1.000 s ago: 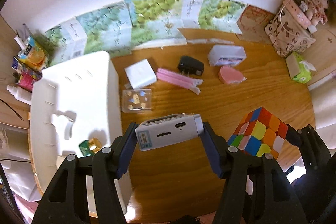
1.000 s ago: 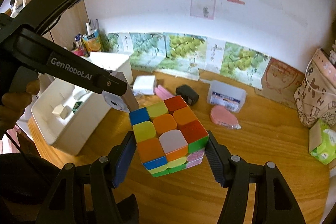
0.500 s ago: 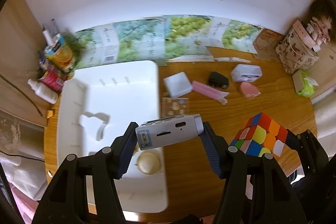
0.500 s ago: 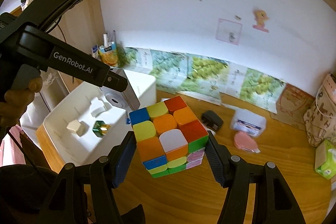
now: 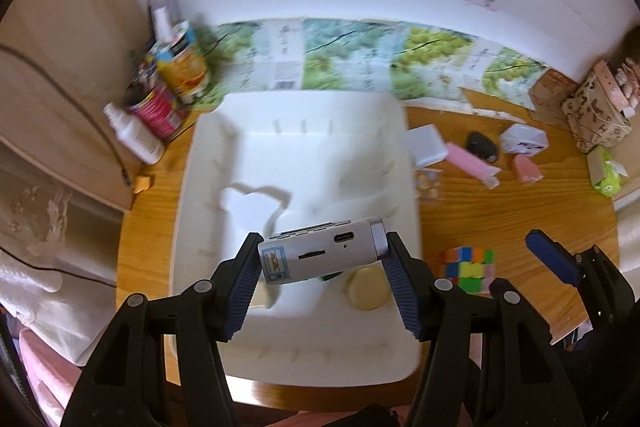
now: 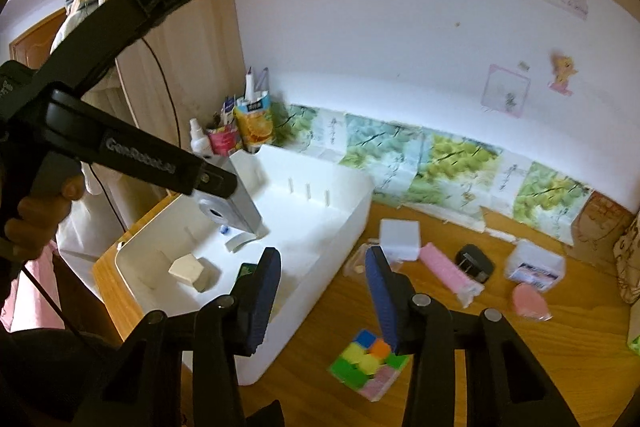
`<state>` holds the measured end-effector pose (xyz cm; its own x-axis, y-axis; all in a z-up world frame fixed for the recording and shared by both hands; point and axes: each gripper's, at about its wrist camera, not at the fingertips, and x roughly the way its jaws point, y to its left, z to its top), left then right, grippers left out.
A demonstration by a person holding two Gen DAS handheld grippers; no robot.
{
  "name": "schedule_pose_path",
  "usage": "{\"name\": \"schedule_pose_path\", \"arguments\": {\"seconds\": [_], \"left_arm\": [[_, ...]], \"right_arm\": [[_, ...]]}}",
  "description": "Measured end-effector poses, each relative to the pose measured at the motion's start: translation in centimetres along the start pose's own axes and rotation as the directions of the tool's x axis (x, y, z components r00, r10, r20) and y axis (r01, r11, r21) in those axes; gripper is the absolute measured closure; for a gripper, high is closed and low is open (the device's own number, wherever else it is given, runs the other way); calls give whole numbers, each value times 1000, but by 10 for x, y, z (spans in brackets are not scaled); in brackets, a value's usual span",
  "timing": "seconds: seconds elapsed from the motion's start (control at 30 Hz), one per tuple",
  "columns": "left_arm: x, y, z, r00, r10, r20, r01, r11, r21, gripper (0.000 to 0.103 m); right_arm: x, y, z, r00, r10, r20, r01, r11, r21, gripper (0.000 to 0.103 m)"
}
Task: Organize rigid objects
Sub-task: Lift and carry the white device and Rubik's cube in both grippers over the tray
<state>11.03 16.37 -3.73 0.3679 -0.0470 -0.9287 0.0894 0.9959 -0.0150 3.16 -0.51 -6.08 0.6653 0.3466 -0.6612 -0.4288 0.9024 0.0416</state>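
My left gripper (image 5: pixel 324 259) is shut on a small silver camera (image 5: pixel 320 255) and holds it above the white bin (image 5: pixel 296 359). The camera also shows in the right wrist view (image 6: pixel 232 203), over the bin (image 6: pixel 340 223). My right gripper (image 6: pixel 320 291) is open and empty, raised above the table. The colourful cube (image 6: pixel 368 363) lies on the wooden table below it, just right of the bin; it also shows in the left wrist view (image 5: pixel 468 269). In the bin lie a beige block (image 6: pixel 186 269), a round cream piece (image 5: pixel 366 291) and a green item (image 6: pixel 248 271).
On the table right of the bin lie a white box (image 5: pixel 426 145), a pink bar (image 5: pixel 470 161), a black charger (image 5: pixel 482 145), a white container (image 5: pixel 524 141) and a pink oval (image 5: pixel 528 169). Bottles and cartons (image 5: pixel 160 99) stand at the back left corner. A patterned bag (image 5: pixel 596 115) stands far right.
My right gripper has opened and let go of the cube, which now lies on the table. My left gripper has carried the camera left, over the bin.
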Motion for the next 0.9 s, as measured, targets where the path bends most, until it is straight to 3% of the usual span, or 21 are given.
{"name": "schedule_pose_path", "arguments": {"seconds": [0.23, 0.37, 0.5, 0.7, 0.9], "left_arm": [[19, 30, -16, 998, 17, -61, -19, 999, -32, 39], [25, 40, -24, 996, 19, -85, -23, 999, -42, 39], [29, 50, -29, 994, 17, -104, -23, 998, -54, 39], [40, 59, -34, 990, 19, -141, -28, 997, -67, 39], [47, 58, -34, 986, 17, -168, -26, 998, -53, 39]], "right_arm": [[17, 5, -18, 998, -31, -63, 35, 997, 69, 58], [21, -10, -32, 994, -71, -83, 83, 985, 150, 36], [20, -25, -47, 990, -101, -96, 119, 970, 213, 23], [30, -42, -73, 978, -122, -170, 167, 944, 285, 23], [49, -39, -91, 969, -80, -232, 155, 933, 325, 23]]}}
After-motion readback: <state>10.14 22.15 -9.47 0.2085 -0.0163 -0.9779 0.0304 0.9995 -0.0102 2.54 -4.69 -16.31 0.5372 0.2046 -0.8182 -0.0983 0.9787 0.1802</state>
